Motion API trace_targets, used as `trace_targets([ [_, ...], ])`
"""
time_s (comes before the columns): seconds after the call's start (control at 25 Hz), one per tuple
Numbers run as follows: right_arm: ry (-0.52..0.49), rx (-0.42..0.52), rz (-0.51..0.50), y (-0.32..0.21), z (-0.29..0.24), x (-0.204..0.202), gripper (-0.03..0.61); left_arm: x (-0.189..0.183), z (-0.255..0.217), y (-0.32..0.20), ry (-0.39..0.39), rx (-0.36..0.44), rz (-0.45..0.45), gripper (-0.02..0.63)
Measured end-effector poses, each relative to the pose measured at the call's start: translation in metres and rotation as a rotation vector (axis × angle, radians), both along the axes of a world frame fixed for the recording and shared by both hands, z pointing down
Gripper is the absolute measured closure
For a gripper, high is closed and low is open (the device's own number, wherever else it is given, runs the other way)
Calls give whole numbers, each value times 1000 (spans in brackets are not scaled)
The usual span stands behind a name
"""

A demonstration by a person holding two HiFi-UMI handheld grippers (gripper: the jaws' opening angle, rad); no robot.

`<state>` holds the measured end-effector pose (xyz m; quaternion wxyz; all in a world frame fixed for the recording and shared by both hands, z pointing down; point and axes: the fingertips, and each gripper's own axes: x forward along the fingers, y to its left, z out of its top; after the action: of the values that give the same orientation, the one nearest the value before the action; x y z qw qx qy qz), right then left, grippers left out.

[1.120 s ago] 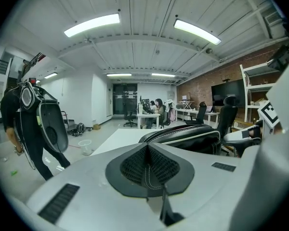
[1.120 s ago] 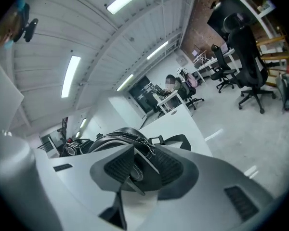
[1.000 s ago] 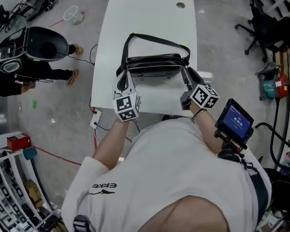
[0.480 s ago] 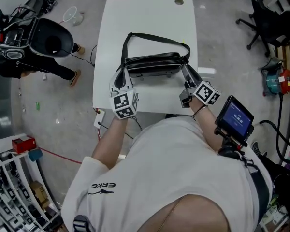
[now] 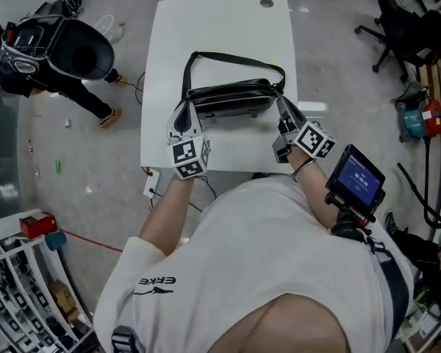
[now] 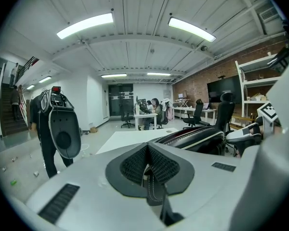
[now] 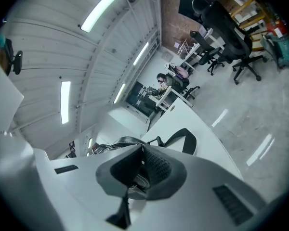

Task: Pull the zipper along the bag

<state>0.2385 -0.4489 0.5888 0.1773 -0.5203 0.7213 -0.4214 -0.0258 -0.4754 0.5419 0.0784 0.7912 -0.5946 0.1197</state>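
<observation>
Closing now, your right gripper (image 5: pixel 281 107) nips a stitched leather piece (image 7: pixel 137 181) at the right end of the black leather shoulder bag (image 5: pixel 231 100) on the white surface (image 5: pixel 220 28). Your left gripper (image 5: pixel 182 118) pinches its stitched strap (image 6: pixel 151 189). A weak bite slips, the zipper stays put, and the bag skids.

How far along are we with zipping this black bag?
Done: the left gripper is clamped on a stitched strap at the left end of the bag, steadying it on the white table. In hand: the right gripper is closing its jaws on a stitched tab at the right end. Left: apparently the whole pull along the top; the zipper itself is too small to read.
</observation>
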Motion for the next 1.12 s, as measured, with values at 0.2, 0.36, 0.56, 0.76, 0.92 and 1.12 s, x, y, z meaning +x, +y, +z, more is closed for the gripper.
trace_targets([
  [0.2, 33, 7, -20, -4, 0, 0, 560, 2, 1, -1, -11, 3, 18, 609],
  [0.36, 62, 12, -26, -10, -7, -2, 559, 5, 0, 0, -12, 1, 30, 609],
  [0.56, 100, -9, -28, -12, -3, 2, 563, 9, 1, 2, -20, 4, 39, 609],
  [0.76, 131, -1, -24, -13, -10, 8, 567, 10, 1, 2, -29, 10, 50, 609],
  [0.92, 144, 20, -34, -15, -14, 6, 568, 6, 0, 0, -22, 20, 46, 609],
  [1.12, 166, 57, -62, -17, -26, -3, 568, 0, -2, -2, -24, 28, 39, 609],
])
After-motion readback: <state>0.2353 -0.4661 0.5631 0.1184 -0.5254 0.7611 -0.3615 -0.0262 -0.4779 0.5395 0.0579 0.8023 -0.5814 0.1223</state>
